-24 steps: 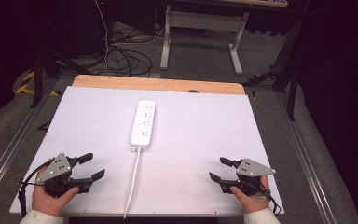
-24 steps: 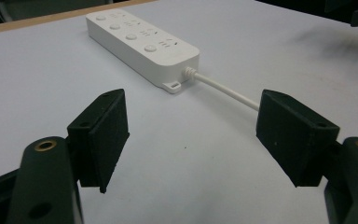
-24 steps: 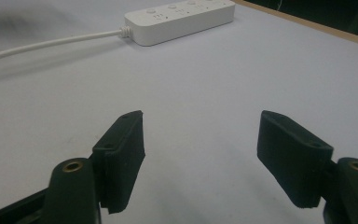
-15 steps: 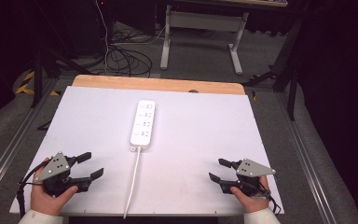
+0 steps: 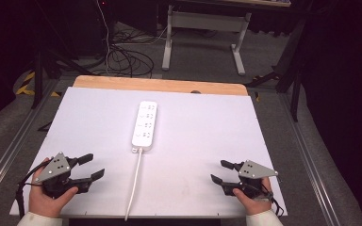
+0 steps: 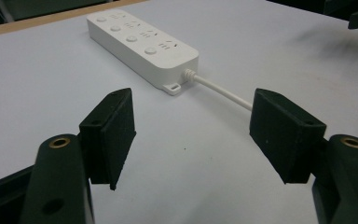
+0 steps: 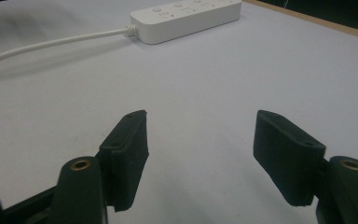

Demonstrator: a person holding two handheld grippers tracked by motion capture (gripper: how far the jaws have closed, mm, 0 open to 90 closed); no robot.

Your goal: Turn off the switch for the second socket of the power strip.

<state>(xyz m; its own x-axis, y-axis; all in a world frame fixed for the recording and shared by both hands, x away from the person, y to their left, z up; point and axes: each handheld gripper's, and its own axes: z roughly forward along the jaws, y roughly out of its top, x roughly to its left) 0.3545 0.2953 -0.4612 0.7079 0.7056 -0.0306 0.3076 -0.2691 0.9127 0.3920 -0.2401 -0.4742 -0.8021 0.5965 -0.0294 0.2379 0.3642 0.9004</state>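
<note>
We see one white power strip [image 5: 144,124] lying flat near the middle of the white surface [image 5: 207,127], lengthwise toward the far edge. We count four rows of sockets on it, each with a round button beside it in the left tongs' view; the small marks on its face are too fine for us to read, and we find no brand or label. One white cord [image 5: 135,183] leaves its near end and runs to the near edge of the surface.

We count two tongs. The left tongs [image 5: 88,166] rest at the near left corner in a hand [image 5: 45,200], jaws spread wide with nothing between them. The right tongs [image 5: 220,171] sit at the near right in the other hand [image 5: 250,197], also wide and empty. Both lie well apart from the power strip.

Beyond the surface a wooden strip [image 5: 160,85] borders the far edge, then dark cables [image 5: 122,59] on the floor and one grey table frame [image 5: 202,33].
</note>
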